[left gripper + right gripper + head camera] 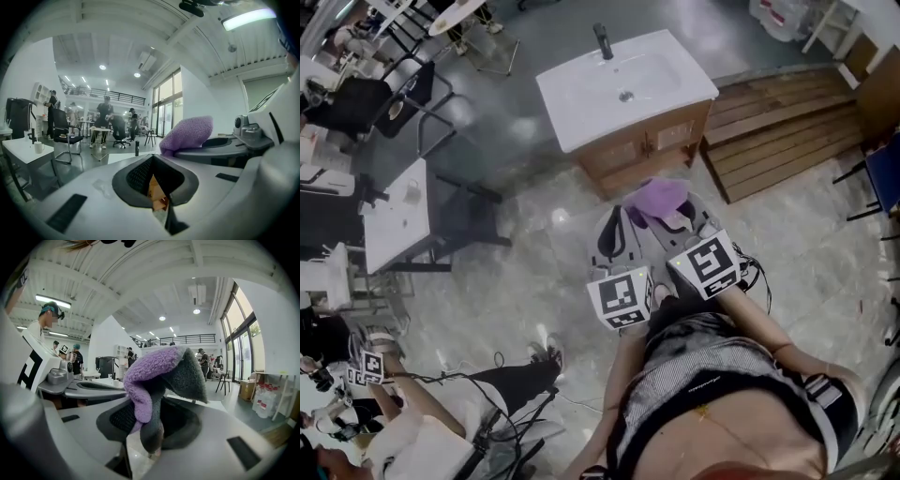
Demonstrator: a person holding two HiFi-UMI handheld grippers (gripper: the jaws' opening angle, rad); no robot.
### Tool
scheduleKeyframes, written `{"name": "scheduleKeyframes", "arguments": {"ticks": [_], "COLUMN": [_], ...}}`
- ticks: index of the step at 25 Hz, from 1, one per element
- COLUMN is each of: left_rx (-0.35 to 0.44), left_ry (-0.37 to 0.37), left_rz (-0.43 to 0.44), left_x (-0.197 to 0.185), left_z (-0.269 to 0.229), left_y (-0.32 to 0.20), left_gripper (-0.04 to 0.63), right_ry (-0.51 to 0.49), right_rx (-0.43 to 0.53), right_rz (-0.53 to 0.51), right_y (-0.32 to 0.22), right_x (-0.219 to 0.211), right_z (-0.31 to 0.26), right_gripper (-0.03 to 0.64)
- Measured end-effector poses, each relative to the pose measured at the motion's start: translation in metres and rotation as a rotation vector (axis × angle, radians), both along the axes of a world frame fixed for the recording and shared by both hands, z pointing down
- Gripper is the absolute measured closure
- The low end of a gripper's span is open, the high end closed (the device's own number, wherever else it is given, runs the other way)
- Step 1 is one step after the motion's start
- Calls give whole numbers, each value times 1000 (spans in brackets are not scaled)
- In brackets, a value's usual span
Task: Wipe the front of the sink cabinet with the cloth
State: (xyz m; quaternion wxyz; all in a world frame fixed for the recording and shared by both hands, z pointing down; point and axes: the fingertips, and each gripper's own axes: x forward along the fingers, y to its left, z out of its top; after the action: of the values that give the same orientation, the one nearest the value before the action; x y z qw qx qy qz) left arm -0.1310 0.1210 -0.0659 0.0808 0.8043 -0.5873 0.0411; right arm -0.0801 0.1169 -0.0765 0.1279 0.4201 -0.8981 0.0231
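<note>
Pinching cloth [149, 373], right tool [152, 439]; sink cabinet [643, 150] only overhead

The cloth [157, 376] hides the jaw tips of the right hand-held gripper [151, 439]; the cabinet front [649, 148] sits mostly out of sight under the sink [623, 86].

text: none legible | labels, brands, numbers: none legible | marker cubes [621, 297]: black-and-white square patterns only

The sink cabinet [645, 150] stands on the glossy floor [516, 281] beside wooden pallets [778, 131].
</note>
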Motion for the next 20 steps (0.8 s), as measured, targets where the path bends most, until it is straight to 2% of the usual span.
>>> {"name": "scheduleKeyframes", "arguments": {"ticks": [11,20], "left_rx": [-1,-6], "left_ry": [-27,-32], "left_rz": [-43,-111], "left_x": [25,39], "left_z": [-10,-9], "left_y": [-84,-131], "left_gripper": [594,595], "right_ry": [-22,-35], "right_rx": [2,-6], "right_rz": [-32,-122], "right_y": [-87,-136], "right_x": [29,39], "right_z": [-8,-4], "right_gripper": [436,436]}}
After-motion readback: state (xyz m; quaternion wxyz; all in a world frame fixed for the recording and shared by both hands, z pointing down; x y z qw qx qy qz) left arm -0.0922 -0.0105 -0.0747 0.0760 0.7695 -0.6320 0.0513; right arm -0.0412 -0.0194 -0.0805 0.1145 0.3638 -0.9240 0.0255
